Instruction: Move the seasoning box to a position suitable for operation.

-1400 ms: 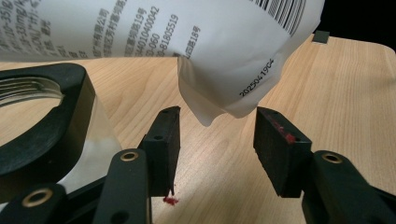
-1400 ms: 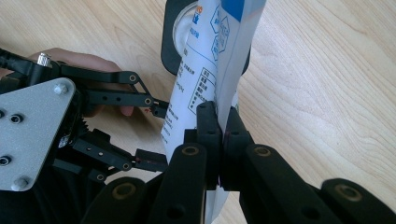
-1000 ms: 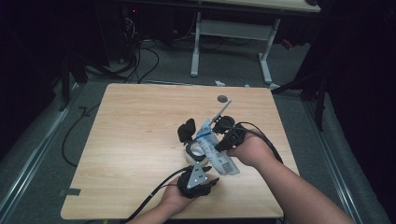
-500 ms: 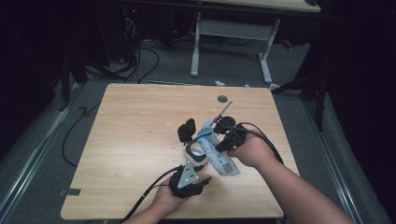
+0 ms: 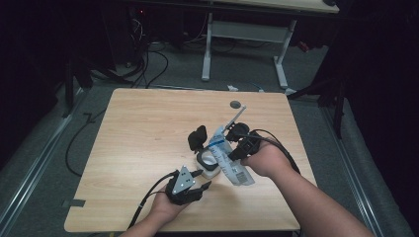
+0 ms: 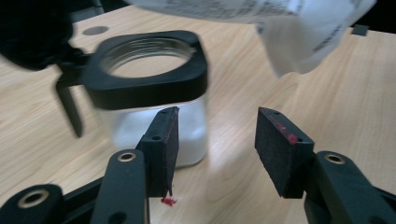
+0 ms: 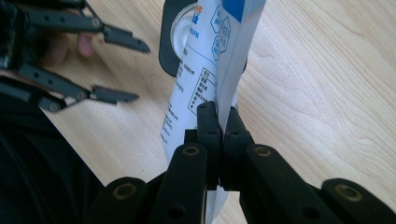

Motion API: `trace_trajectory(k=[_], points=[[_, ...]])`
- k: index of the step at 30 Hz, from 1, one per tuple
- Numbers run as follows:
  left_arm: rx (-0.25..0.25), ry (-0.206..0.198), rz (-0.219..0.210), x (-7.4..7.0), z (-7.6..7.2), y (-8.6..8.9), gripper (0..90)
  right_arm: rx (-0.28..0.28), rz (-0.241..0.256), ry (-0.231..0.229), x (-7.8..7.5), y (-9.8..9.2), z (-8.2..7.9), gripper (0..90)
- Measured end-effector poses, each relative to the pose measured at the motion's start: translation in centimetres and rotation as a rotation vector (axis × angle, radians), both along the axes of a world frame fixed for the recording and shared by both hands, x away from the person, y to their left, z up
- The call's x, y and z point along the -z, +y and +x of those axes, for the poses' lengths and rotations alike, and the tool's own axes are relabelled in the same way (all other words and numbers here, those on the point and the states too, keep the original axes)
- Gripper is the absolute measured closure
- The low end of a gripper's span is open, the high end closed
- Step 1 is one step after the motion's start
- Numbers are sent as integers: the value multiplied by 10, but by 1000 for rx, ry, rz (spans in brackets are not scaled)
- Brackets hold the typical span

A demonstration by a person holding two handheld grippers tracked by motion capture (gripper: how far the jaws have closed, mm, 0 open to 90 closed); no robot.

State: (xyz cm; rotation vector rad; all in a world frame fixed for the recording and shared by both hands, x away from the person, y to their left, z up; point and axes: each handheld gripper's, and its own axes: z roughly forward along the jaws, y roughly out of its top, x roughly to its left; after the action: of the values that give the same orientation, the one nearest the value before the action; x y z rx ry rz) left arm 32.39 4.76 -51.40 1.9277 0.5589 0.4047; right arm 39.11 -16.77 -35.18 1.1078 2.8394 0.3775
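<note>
A square glass jar (image 5: 209, 165) with a black rim and white contents stands on the table, its hinged black lid (image 5: 198, 138) flipped open. My right gripper (image 5: 233, 147) is shut on a white-and-blue printed pouch (image 5: 232, 167), held tilted over the jar's mouth. In the right gripper view the jaws (image 7: 219, 116) pinch the pouch (image 7: 205, 74) above the jar rim (image 7: 166, 44). My left gripper (image 5: 203, 178) is open, just short of the jar on its near side. In the left gripper view the jar (image 6: 154, 126) sits beyond the left pad, with nothing between the pads (image 6: 217, 135).
The wooden table (image 5: 138, 128) has bare room to the left and at the back. A small dark disc (image 5: 237, 104) lies near the far edge. Cables trail from both grippers off the near edge. Desk legs and floor cables lie beyond the table.
My left gripper has drawn back slightly left and toward the near edge, away from the jar. The right gripper and pouch have barely moved.
</note>
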Motion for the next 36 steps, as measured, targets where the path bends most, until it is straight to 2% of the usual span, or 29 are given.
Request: trace_trajectory(k=[12, 22, 24, 29, 30, 31, 36], points=[[-67, 2, -2, 1, 9, 25, 498, 8, -4, -2, -2, -3, -3, 891], [-100, 0, -2, 1, 15, 35, 497, 38, 15, -10, -1, -22, -5, 891], [-108, -1, 0, 1, 17, 37, 497, 57, 13, -3, 2, -27, -6, 891], [-133, 8, -4, 1, 21, 44, 498, 63, 11, 2, 10, -40, -7, 891], [-136, 7, 1, 1, 22, 46, 498, 102, 8, 19, 12, -42, -9, 891], [-143, 3, 2, 1, 22, 48, 498, 81, 8, 10, 14, -45, -8, 890], [-168, 14, -11, 1, 26, 55, 494, 104, 0, 19, 27, -60, -8, 890]])
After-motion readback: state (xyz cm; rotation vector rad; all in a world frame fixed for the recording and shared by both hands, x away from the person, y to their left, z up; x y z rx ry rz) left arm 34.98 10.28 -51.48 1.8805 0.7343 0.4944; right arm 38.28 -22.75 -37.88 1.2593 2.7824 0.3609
